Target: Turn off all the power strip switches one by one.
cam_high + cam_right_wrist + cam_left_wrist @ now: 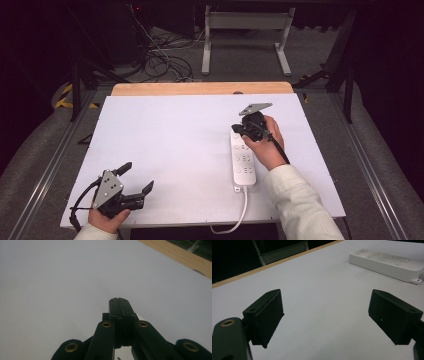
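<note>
Power strip [243,161], white, lies lengthwise right of centre in the high view on the white table [175,145], its cord [239,215] trailing off the bottom edge. The right gripper [239,129] sits over the strip's far end, held by a right hand [267,145] whose pale sleeve [300,205] comes in from the lower right; whether its tips touch the strip is hard to judge from here. At the lower left, well apart from the strip, the left gripper [136,178] rests in a left hand [107,218], jaws spread wide.

Left gripper view: the power strip [387,263] lies at the upper right, far beyond the gaping, empty left gripper [325,317].

Right gripper view: the right gripper [119,305] has its jaws pressed together above the table [62,285].
</note>
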`<action>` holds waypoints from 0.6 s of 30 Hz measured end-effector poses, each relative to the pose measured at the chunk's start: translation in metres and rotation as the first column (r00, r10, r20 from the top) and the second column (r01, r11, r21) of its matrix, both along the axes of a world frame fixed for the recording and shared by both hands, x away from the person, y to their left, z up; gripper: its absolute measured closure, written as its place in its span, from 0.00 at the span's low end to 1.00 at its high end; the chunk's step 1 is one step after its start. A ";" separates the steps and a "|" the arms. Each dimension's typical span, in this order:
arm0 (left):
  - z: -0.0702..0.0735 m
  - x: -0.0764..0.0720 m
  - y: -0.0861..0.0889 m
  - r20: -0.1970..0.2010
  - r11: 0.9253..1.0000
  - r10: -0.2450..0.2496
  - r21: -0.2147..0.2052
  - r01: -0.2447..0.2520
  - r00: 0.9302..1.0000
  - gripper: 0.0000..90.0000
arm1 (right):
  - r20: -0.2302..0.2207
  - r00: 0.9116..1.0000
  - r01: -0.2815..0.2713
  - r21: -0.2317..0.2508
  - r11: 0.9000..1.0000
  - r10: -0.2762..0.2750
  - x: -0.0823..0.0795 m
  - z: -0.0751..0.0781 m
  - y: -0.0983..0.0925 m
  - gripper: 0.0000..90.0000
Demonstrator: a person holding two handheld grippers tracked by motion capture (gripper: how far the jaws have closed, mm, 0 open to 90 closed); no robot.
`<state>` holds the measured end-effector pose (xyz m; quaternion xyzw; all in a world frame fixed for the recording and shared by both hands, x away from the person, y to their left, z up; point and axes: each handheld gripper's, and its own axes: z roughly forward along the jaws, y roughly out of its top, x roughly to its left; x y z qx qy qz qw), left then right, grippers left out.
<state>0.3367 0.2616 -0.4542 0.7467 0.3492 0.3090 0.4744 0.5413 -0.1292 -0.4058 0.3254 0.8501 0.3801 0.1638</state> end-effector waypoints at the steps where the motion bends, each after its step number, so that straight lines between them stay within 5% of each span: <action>1: 0.000 -0.001 0.000 0.000 1.000 0.003 -0.004 -0.003 1.000 0.15 | 0.013 1.000 -0.001 0.015 1.000 0.001 -0.003 0.002 -0.002 0.86; 8: 0.000 0.002 -0.001 0.003 1.000 0.002 -0.005 -0.002 1.000 0.15 | 0.148 0.987 -0.076 0.094 0.993 0.062 -0.032 0.015 -0.016 0.54; 11: 0.000 0.002 -0.001 0.005 1.000 0.001 0.005 -0.001 1.000 0.15 | 0.122 0.989 -0.096 0.108 0.989 0.083 -0.043 0.015 -0.021 0.55; 18: 0.001 0.002 -0.001 0.005 1.000 0.006 -0.006 -0.006 1.000 0.15 | 0.151 0.984 -0.117 0.185 0.976 0.090 -0.066 0.007 -0.042 0.42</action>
